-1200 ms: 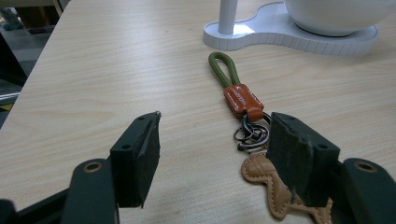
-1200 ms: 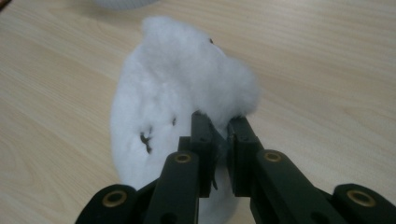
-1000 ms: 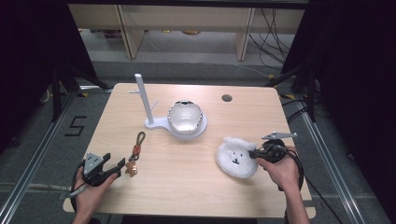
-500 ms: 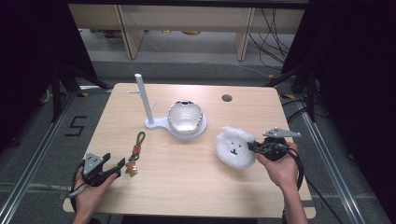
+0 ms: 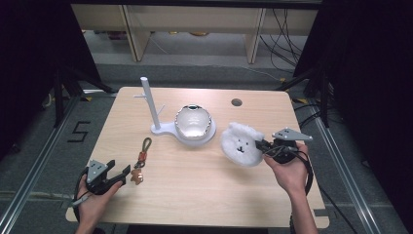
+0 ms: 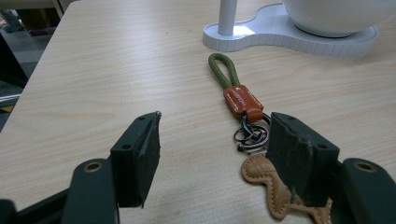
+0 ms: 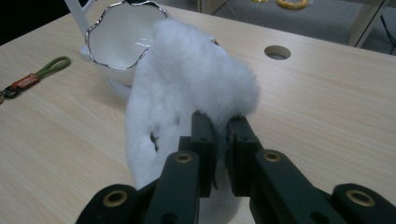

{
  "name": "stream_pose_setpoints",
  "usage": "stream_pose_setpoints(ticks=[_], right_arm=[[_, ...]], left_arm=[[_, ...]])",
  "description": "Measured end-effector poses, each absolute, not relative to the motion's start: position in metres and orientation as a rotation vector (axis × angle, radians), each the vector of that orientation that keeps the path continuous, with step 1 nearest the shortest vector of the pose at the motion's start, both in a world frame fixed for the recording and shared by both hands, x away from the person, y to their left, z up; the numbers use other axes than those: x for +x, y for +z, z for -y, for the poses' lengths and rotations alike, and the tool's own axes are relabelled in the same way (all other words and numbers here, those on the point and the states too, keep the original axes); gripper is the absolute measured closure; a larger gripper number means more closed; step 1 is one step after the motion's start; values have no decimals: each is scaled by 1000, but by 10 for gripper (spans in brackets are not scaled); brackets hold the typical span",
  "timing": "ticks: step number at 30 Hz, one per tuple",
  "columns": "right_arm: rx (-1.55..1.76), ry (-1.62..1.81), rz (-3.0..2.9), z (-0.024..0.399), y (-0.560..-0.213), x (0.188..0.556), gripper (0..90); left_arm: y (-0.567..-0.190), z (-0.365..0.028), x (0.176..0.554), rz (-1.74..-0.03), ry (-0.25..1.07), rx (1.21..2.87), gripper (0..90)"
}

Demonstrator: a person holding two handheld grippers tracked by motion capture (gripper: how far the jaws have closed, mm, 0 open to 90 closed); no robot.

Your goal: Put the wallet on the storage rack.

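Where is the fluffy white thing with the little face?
In the high view the fluffy white toy is on the right side of the table, pinched in the right gripper, just right of the white bowl on its stand.

The fluffy toy (image 5: 242, 144) is white with a little dark face. The keyring (image 5: 141, 158) has a green loop, an orange tag and a tan charm. The worktop (image 5: 195, 180) is light wood.

The round white plush toy with a stitched face (image 5: 241, 143) looks fluffy, long-piled. Left of centre, the olive woven-cord keychain (image 6: 223, 69) carries a glossy orange leather tab, dark metal rings and a stitched tan leather charm. The pale wooden table (image 5: 195, 190) is matt, fine-grained. The white bowl-shaped ornament (image 5: 193, 122) gleams, its rim silvery.
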State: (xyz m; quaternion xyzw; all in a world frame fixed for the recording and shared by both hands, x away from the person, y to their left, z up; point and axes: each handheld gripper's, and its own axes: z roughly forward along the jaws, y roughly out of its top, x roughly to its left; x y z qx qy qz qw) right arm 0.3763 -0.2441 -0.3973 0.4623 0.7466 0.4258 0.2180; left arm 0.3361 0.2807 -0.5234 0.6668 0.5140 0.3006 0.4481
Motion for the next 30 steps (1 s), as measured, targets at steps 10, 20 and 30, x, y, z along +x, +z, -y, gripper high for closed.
stream_pose_setpoints(ticks=[10, 20, 30], right_arm=[[1237, 1209, -2023, 239, -390, 381, 841], [1251, 1219, -2012, 230, -387, 384, 841], [1227, 1221, -2007, 226, -384, 390, 840]], left_arm=[[-523, -281, 336, -1270, 747, 1649, 338], [-523, -281, 336, -1270, 747, 1649, 338], [-523, -281, 336, -1270, 747, 1650, 338]])
